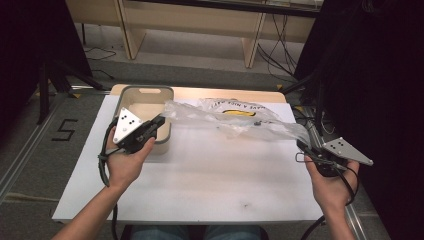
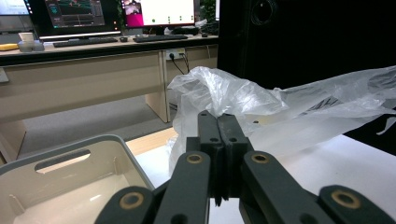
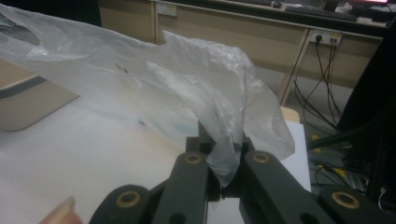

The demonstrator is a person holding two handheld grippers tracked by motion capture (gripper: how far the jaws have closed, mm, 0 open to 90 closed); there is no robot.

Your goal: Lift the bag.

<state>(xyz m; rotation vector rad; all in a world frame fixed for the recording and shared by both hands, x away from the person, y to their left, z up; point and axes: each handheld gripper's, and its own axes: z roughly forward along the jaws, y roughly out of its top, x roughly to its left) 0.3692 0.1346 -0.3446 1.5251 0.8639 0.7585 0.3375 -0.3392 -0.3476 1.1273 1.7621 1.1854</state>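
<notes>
- Thin clear plastic, crinkled and glossy: the plastic bag (image 1: 235, 120) is hanging stretched above the bench (image 1: 200, 180), running from the left claw (image 1: 159, 121) to the right claw (image 1: 306, 141).
- Left claw is clamping one end of the film just over the near corner of the beige bin (image 1: 131, 95); in the left gripper view the jaws are standing fully closed with the bag (image 2: 243, 100) bunching up right beyond the tips.
- Right claw (image 3: 223, 154) is closed on the other end; a twisted tail of film is drooping down between its jaws.
- Middle of the bag is sagging toward the white bench top; yellow and black print is showing through on the far side.
- Handling judgement: very light, limp, no stiffness of its own, so it is taking whatever shape the two grips give it. Slick surface, likely to creep out of a loose pinch. Tears easily if the ends are pulled hard apart.
- Best hold, as I read it: gathered, bunched edges, several layers thick, rather than a single sheet. Both grips are sitting on such bunches now.
- Bin is standing open just beside the left hand (image 1: 125, 162).
</notes>
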